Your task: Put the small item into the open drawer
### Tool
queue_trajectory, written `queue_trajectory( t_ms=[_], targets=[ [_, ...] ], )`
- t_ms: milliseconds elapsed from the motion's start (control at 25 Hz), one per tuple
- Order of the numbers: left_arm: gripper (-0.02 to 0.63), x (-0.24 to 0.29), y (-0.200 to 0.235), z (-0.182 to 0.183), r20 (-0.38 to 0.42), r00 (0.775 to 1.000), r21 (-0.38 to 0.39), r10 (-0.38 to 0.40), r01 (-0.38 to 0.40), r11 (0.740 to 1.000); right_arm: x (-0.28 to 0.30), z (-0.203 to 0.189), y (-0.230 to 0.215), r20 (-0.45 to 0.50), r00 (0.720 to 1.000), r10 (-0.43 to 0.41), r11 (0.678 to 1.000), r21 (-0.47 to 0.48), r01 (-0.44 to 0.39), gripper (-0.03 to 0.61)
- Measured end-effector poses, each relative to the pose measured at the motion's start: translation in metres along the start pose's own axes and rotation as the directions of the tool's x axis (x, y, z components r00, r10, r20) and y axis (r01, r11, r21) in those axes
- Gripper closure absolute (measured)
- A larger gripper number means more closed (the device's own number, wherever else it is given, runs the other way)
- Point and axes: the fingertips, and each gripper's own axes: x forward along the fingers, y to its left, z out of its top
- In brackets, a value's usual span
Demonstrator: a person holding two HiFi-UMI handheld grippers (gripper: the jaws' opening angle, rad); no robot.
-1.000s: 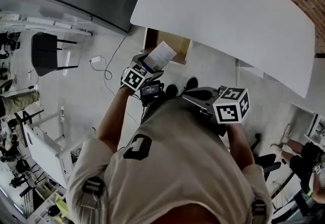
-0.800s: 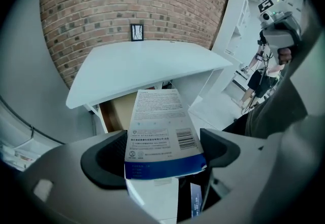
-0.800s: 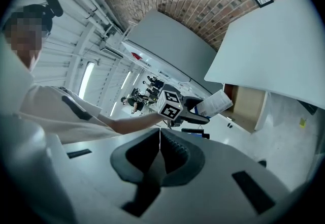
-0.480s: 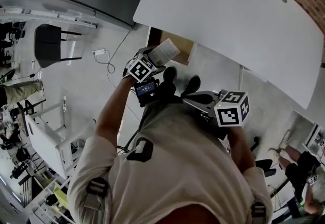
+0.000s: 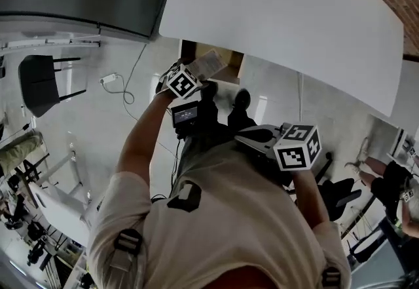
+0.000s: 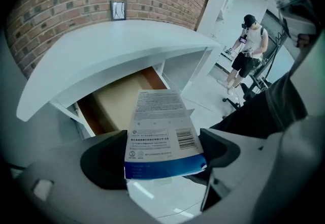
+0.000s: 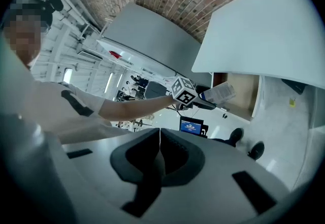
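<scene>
While the right tool (image 7: 159, 159) is resting closed, the left tool (image 6: 162, 152) is clamping a packet (image 6: 161, 126), its barcode showing only in the left gripper view.

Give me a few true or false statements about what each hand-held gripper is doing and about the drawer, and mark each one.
1. The left hand-held gripper is shut on a white and blue packet. True.
2. The right hand-held gripper holds a second packet. False: its jaws are together with nothing between them.
3. The drawer under the white desk is open. True.
4. The packet lies inside the drawer. False: it is held in the air in the left hand-held gripper, short of the drawer.
</scene>
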Motion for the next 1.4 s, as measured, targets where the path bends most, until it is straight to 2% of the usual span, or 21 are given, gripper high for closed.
queue_trajectory(
  t_ms=[80, 240, 440, 600, 840, 1240, 1400],
  targets=[
    [0.169, 0.01, 0.012, -0.003, 0.0, 1.0, 0.01, -0.018, 0.018, 1.0, 0.01, 0.0, -0.001, -0.005, 0.999, -0.033, 0.999, 0.025, 0.033, 0.575],
    [0.169, 0.034, 0.029, -0.007, -0.025, 0.999, 0.079, -0.025, 0.027, 0.996, 0.024, 0.001, -0.004, 0.014, 0.998, -0.069, 0.993, 0.094, 0.067, 0.575],
    [0.169, 0.058, 0.032, -0.002, -0.067, 0.996, 0.183, -0.052, 0.063, 0.981, 0.036, 0.0, -0.01, 0.036, 0.994, -0.099, 0.983, 0.158, 0.092, 0.575],
    [0.169, 0.077, 0.034, -0.007, -0.116, 0.99, 0.224, -0.074, 0.099, 0.97, 0.046, -0.005, -0.011, 0.071, 0.991, -0.117, 0.972, 0.215, 0.099, 0.575],
    [0.169, 0.099, 0.054, 0.003, -0.143, 0.989, 0.286, -0.036, 0.076, 0.955, 0.047, -0.006, -0.021, 0.117, 0.984, -0.131, 0.958, 0.271, 0.096, 0.575],
    [0.169, 0.134, 0.065, 0.008, -0.205, 0.978, 0.364, -0.027, 0.102, 0.926, 0.052, -0.024, -0.03, 0.104, 0.981, -0.166, 0.938, 0.323, 0.125, 0.575],
    [0.169, 0.146, 0.072, 0.015, -0.171, 0.985, 0.416, 0.011, 0.062, 0.907, 0.052, -0.031, -0.032, 0.093, 0.98, -0.178, 0.931, 0.34, 0.136, 0.575]
  ],
)
